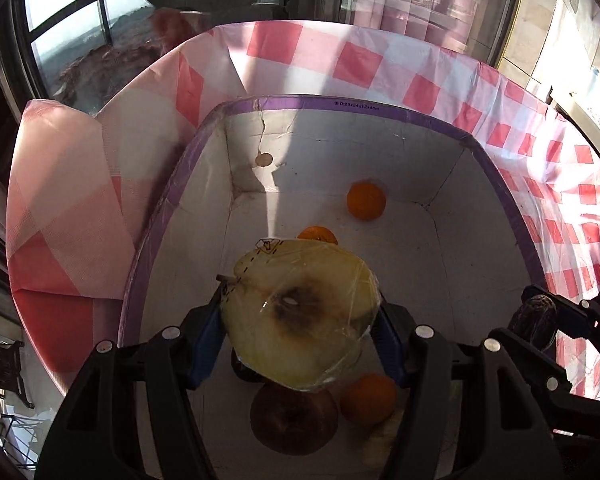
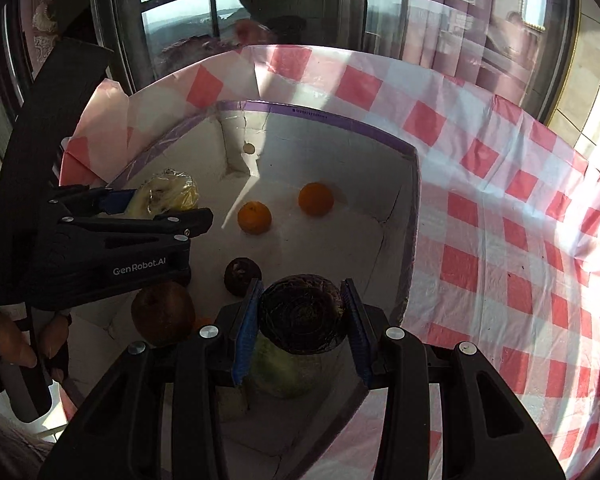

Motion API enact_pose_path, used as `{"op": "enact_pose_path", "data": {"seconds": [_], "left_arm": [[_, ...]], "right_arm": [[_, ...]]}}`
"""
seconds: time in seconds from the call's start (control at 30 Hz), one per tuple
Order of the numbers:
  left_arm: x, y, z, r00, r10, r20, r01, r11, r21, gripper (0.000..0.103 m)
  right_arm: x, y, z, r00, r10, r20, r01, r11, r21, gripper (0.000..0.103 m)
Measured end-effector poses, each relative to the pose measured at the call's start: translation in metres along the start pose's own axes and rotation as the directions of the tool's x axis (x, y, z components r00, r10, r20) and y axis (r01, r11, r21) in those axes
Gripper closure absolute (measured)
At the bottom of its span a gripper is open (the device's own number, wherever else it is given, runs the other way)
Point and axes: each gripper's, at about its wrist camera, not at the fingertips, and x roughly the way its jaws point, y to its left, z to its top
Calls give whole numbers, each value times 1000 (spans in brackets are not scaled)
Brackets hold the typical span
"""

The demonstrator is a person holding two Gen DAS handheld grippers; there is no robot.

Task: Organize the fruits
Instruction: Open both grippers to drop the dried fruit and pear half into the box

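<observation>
my left gripper (image 1: pixel 300 320) is closed on a half fruit wrapped in cling film (image 1: pixel 300 312), its pale cut face with a brown bruised middle turned up at the camera, and i hold it above the floor of the white box (image 1: pixel 440 280). the film looks slick and loose, so i judge the pads could slide on the plastic rather than bite the flesh; the flesh itself looks soft with age, so a firm squeeze would dent it. taking it across the widest part of the rounded sides, as now, seems the safest hold. my right gripper (image 2: pixel 300 316) is closed on a dark, rough round fruit (image 2: pixel 300 316), pinched on two opposite sides above the near end of the box. its skin looks dry and ridged, so it should grip well and feel light and fairly stiff. below in the box lie two oranges (image 2: pixel 254 217) (image 2: pixel 316 199) near the far wall, a smaller dark fruit (image 2: pixel 242 276), a brown apple (image 2: pixel 162 312) and another orange (image 1: pixel 368 398) close to it. something pale green (image 2: pixel 280 368) sits under my right gripper, though i cannot tell what it is. the box stands on a tabletop under a red checked cloth (image 2: pixel 500 240). both loads look easy to bruise, so i would set them down, not drop them.
</observation>
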Motion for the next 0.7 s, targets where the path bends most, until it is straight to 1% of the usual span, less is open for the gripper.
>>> {"op": "enact_pose_path", "data": {"seconds": [0.13,0.27,0.33,0.43,0.5,0.57,0.6,0.63,0.67,0.7], "left_arm": [[10,8,1,999,12,-42,-13,1000,-28,38],[14,4,-1,997,30,-68,-30,1000,1,38],[17,2,-3,995,36,-88,-35,999,17,38],[22,2,-4,993,29,-117,-27,999,23,38],[27,2,-4,991,20,-136,-18,1000,17,38],[29,2,-4,988,17,-154,-14,1000,18,37],[30,1,-5,988,14,-157,-11,1000,22,35],[29,-1,-5,988,-3,-153,7,1000,27,28],[28,-3,-5,989,-16,-150,22,999,37,24],[27,-5,-6,988,-25,-152,34,998,54,18]], "right_arm": [[29,15,5,994,10,-110,-18,997,-71,63],[53,23,9,978,-1,-207,-22,994,-107,63],[58,24,10,972,1,-235,-28,993,-112,63],[64,21,10,963,-18,-269,-11,994,-105,62],[64,15,10,961,0,-278,-17,998,-59,59],[63,13,9,961,18,-277,-30,999,-41,55],[62,13,8,962,21,-272,-35,998,-45,53],[60,15,8,964,18,-267,-34,998,-54,50],[59,18,8,965,14,-263,-31,998,-62,47],[58,19,7,965,11,-261,-30,997,-67,46]]}}
